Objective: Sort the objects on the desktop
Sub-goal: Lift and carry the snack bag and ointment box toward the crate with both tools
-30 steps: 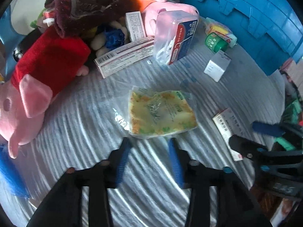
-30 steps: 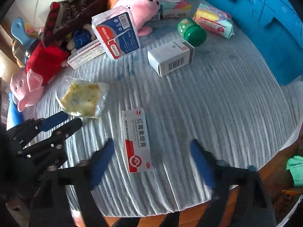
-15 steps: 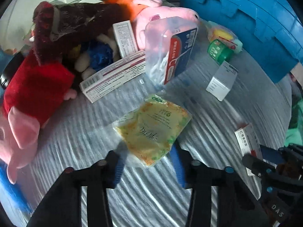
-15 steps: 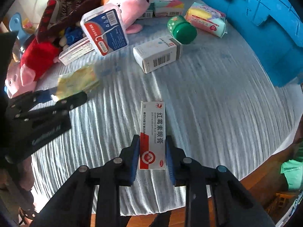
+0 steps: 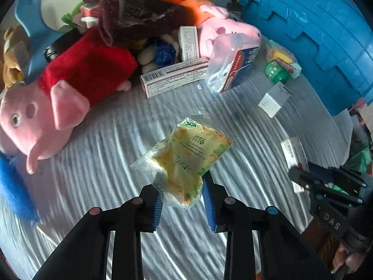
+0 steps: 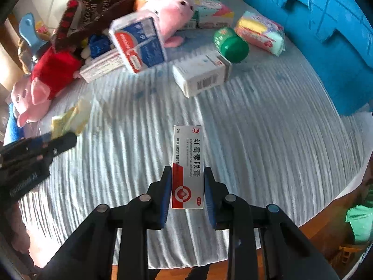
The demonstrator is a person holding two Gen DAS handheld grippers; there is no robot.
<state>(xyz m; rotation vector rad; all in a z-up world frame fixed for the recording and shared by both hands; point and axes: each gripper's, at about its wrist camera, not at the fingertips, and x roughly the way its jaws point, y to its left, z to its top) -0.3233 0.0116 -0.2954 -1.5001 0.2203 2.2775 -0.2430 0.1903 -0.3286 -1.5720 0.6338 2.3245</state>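
- Yellow sachet (image 5: 186,161): held at its near end between the jaws of the left gripper (image 5: 183,200), apparently lifted off the striped worktop (image 5: 105,163). The clear film is crumpled where it is pinched and the free end sags to one side. Judged soft, light and slippery; the hold looks best taken across the filled body, not the empty film edge.
- Ointment carton (image 6: 188,166): clamped on its two long sides by the jaws of the right gripper (image 6: 187,192), its far half projecting forward. Judged stiff but thin-walled and light; firm pressure could dent it. The grip sits at the near, red-printed end, which looks adequate for so light a load.
- Both jaws stand narrow, each closed on its item.
- Farther on the worktop: a white medicine box (image 6: 201,75) with a green jar (image 6: 232,44) just beyond it, and a blue-and-red pack (image 6: 139,44) leaning at the edge of the toy pile.
- Far left: a pink pig plush (image 5: 58,98) in red.
- Far right: a blue bin (image 6: 326,30), judged the likely destination.
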